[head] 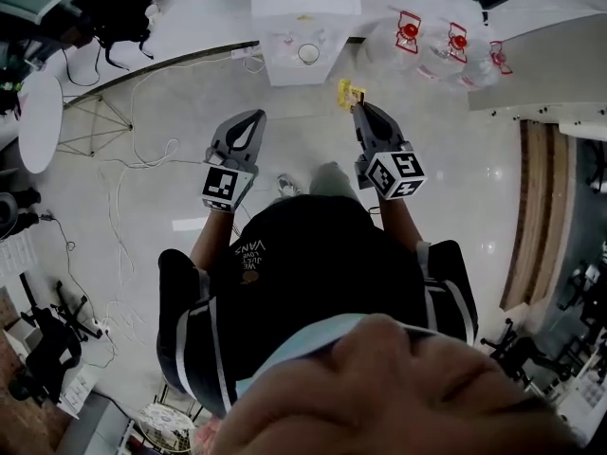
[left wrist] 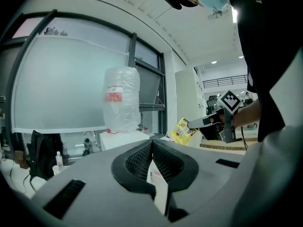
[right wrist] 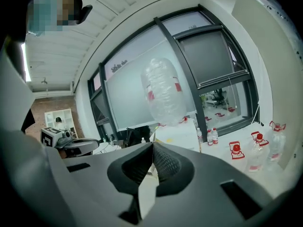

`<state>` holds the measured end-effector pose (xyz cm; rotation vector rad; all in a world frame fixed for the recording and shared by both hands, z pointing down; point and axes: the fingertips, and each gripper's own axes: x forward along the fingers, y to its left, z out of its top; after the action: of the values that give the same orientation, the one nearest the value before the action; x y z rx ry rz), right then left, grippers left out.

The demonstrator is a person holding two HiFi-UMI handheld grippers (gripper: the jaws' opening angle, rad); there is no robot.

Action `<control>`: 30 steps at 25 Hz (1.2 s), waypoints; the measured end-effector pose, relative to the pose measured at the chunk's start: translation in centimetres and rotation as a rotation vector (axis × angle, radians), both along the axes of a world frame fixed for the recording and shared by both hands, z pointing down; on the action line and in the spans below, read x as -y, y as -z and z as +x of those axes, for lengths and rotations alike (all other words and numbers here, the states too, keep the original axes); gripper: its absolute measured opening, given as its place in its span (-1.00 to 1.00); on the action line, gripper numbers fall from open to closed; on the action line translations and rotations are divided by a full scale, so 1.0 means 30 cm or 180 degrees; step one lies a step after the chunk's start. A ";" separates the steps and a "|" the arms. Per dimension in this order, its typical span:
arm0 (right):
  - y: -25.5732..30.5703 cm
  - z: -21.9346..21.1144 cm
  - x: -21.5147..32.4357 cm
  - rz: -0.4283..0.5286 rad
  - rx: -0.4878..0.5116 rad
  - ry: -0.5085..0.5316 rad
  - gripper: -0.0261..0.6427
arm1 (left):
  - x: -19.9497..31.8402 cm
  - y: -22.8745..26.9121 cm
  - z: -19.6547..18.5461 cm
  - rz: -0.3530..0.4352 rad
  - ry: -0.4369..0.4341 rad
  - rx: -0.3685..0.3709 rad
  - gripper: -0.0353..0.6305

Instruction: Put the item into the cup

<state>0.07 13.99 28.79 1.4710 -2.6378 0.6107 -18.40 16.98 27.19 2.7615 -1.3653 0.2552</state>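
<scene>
**Masked person in front, yellow packet pinched in the right gripper**

Closest to the head camera are the person's light-blue mask and black T-shirt, which fill the lower middle of that view. Both forearms reach out from the shirt over a glossy pale floor, each holding a gripper roughly level.

The right gripper is clamped on a yellow packet, which sticks out past its tips. The left gripper view shows the same from the side: the right gripper grips the printed yellow packet by one edge, and the rest of the packet hangs free in the air. In the right gripper view the ribbed pads meet at the tips, with only the packet's thin edge caught between them.

The left gripper is fully closed and holds nothing. In its own view the left gripper has its dark pads touching at the tip, with bare air beyond.

Ahead of both grippers stands a white stand with a clear water jug on top. A round-rimmed cup shows on the near part of the stand. The packet is short of the stand, to the right of the cup, touching neither.

Clear bottles with red caps stand further right. White cables trail over the floor on the left.
</scene>
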 end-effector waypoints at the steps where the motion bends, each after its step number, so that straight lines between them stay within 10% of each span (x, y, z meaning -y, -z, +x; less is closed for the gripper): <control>1: -0.007 -0.001 0.009 -0.0019 -0.0011 -0.0014 -0.80 | 0.012 -0.009 -0.002 -0.0018 -0.0017 -0.0002 -0.84; 30: -0.220 0.085 0.630 -0.0444 -0.0193 0.0136 -0.80 | 0.685 -0.280 0.203 -0.0372 -0.0365 0.0264 -0.83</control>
<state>2.61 -4.92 35.39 1.3689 -2.5180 0.7181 -12.32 -3.57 35.60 2.7633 -1.1688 0.4448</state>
